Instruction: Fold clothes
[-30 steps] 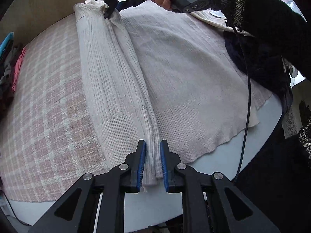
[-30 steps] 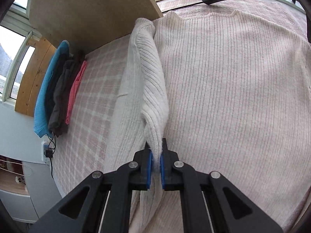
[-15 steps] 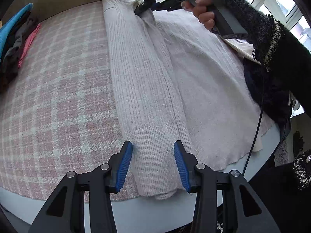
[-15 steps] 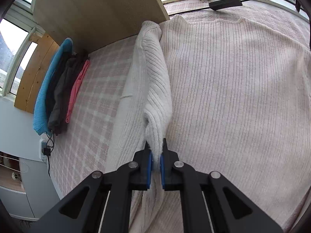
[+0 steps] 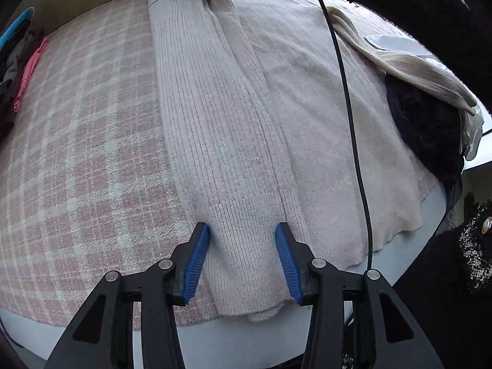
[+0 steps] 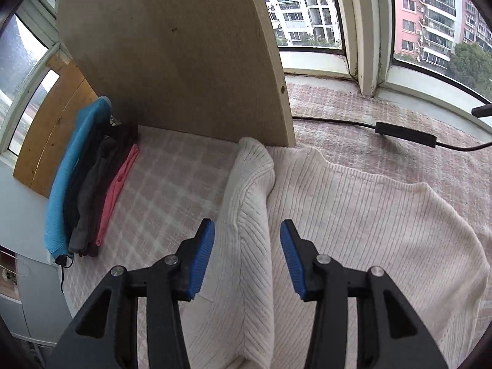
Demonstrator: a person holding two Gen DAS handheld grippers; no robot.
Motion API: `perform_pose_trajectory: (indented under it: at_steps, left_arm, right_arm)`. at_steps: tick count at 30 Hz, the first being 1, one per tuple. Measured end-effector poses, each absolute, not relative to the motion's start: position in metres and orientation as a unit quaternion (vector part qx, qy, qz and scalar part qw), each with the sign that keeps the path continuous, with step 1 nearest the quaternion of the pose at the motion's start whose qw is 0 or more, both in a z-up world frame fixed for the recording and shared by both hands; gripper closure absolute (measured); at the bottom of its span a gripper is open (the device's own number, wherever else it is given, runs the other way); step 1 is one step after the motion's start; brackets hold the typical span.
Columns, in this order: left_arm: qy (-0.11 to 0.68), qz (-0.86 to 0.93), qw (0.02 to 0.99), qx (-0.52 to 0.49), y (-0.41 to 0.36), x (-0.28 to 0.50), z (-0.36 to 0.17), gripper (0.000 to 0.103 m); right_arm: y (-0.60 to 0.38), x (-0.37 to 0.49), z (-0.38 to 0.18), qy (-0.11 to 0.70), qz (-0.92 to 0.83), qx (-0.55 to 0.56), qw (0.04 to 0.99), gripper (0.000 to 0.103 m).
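A cream ribbed sweater (image 5: 307, 107) lies flat on the plaid-covered table, its left side and sleeve (image 5: 215, 123) folded lengthwise over the body. My left gripper (image 5: 242, 229) stands open just above the hem end of that folded strip, pads clear of the knit. In the right wrist view the same sweater (image 6: 369, 230) shows its shoulder end, with the folded sleeve (image 6: 249, 190) lying as a raised ridge. My right gripper (image 6: 247, 226) hovers over that ridge, its jaws opening, with the ridge below the gap and not pressed by the pads.
A pink plaid cloth (image 5: 77, 153) covers the table, whose pale front edge (image 5: 246, 338) is close. Folded clothes (image 6: 86, 184) are stacked at the left by a wooden board (image 6: 172, 46). A black cable (image 5: 347, 107) crosses the sweater. A dark garment (image 5: 424, 129) lies at the right.
The left gripper let go of the hem and opened wide. The right gripper released the sleeve fold, opened and swung toward the collar end, leaving the left wrist view.
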State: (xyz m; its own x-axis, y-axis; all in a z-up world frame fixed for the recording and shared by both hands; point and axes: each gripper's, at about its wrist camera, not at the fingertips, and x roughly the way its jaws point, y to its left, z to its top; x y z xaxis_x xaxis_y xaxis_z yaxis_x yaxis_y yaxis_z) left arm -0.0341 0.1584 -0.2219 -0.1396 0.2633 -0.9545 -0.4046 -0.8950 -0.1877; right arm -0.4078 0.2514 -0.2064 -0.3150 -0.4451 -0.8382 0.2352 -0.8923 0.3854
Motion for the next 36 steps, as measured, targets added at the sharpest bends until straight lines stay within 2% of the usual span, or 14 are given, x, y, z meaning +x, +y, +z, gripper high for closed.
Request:
perform_pose_trajectory:
  at_steps: [2, 3, 4, 8, 11, 14, 16, 19, 21, 23, 26, 28, 30, 36]
  left_arm:
    - [0.059, 0.752, 0.222, -0.618, 0.159, -0.034, -0.222, 0.06]
    - [0.061, 0.752, 0.222, -0.618, 0.16, -0.035, -0.222, 0.06]
    - [0.062, 0.751, 0.222, -0.618, 0.161, -0.035, -0.223, 0.06]
    - [0.056, 0.75, 0.226, -0.619, 0.159, -0.036, -0.223, 0.06]
    - [0.055, 0.749, 0.228, -0.62, 0.16, -0.037, -0.224, 0.059]
    - [0.056, 0.748, 0.228, -0.62, 0.161, -0.037, -0.225, 0.059]
    - [0.055, 0.748, 0.228, -0.621, 0.161, -0.038, -0.226, 0.059]
    - [0.056, 0.748, 0.231, -0.619, 0.161, -0.037, -0.226, 0.059]
    - [0.055, 0.749, 0.231, -0.619, 0.161, -0.037, -0.227, 0.059]
    - [0.055, 0.75, 0.231, -0.617, 0.162, -0.036, -0.227, 0.059]
    - [0.063, 0.751, 0.234, -0.614, 0.164, -0.034, -0.228, 0.058]
    - [0.075, 0.749, 0.236, -0.615, 0.167, -0.033, -0.228, 0.058]
    - [0.085, 0.749, 0.229, -0.616, 0.166, -0.032, -0.223, 0.06]
    - [0.099, 0.771, 0.249, -0.577, 0.163, -0.026, -0.189, 0.06]
  right_arm:
    - [0.242, -0.42, -0.22, -0.091, -0.794, 0.562, 0.213, 0.06]
    - [0.238, -0.422, -0.226, -0.08, -0.791, 0.569, 0.209, 0.066]
    - [0.235, -0.423, -0.232, -0.071, -0.788, 0.576, 0.206, 0.093]
    - [0.247, -0.402, -0.21, -0.111, -0.814, 0.526, 0.22, 0.093]
    - [0.257, -0.407, -0.22, -0.114, -0.819, 0.53, 0.187, 0.092]
    - [0.255, -0.425, -0.237, -0.095, -0.802, 0.555, 0.199, 0.085]
    - [0.257, -0.424, -0.221, -0.07, -0.817, 0.544, 0.176, 0.079]
    - [0.261, -0.405, -0.185, -0.062, -0.857, 0.479, 0.18, 0.08]
    - [0.255, -0.398, -0.177, -0.056, -0.851, 0.48, 0.205, 0.08]
    - [0.246, -0.391, -0.186, -0.049, -0.837, 0.5, 0.218, 0.087]
    - [0.231, -0.389, -0.218, -0.018, -0.819, 0.537, 0.203, 0.087]
    - [0.238, -0.395, -0.227, -0.035, -0.819, 0.538, 0.196, 0.089]
    - [0.256, -0.393, -0.211, -0.09, -0.809, 0.547, 0.194, 0.088]
    - [0.346, -0.31, -0.1, -0.123, -0.848, 0.48, 0.187, 0.087]
